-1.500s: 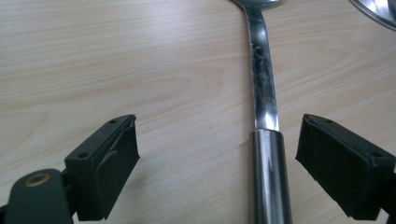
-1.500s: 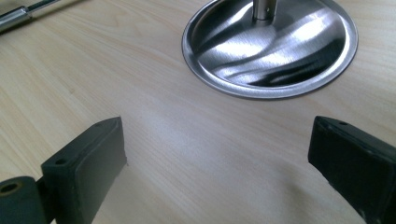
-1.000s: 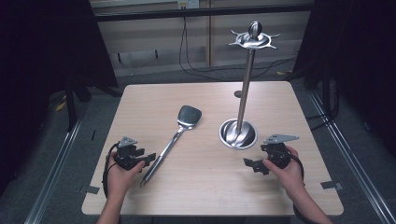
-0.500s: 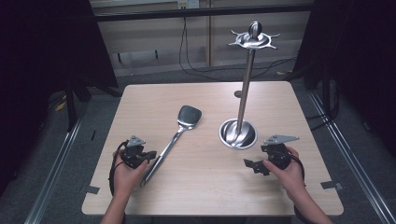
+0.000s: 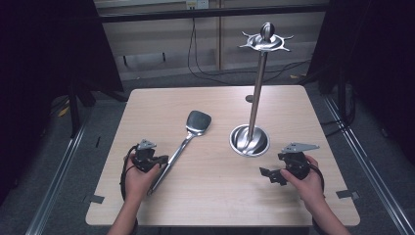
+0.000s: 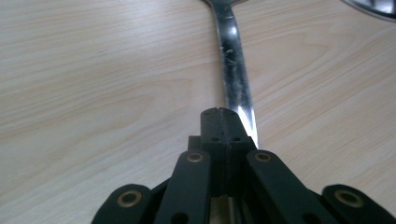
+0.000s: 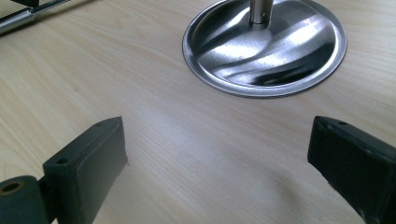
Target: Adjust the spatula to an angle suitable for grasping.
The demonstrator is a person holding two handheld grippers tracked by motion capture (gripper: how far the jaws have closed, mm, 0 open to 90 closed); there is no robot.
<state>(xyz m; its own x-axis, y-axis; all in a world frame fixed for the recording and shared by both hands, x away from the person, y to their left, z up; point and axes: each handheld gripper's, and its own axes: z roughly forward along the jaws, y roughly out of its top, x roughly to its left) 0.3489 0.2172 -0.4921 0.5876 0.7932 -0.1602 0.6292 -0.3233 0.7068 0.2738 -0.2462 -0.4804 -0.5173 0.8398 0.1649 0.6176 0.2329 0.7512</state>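
Left gripper (image 6: 222, 112): jaws just clenched on spatula (image 6: 233, 70) handle; lift looked ready.
Right gripper (image 5: 272, 175): released, idle at stand's (image 5: 250, 140) five o'clock.

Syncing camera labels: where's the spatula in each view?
High view: spatula lies left of centre, head towards the far edge, handle running down to the left tongs.
Left gripper view: handle runs from top centre down to the shut tips.
Right gripper view: a bit of handle in the top left corner.
Shared landmark: the stand's round steel base.
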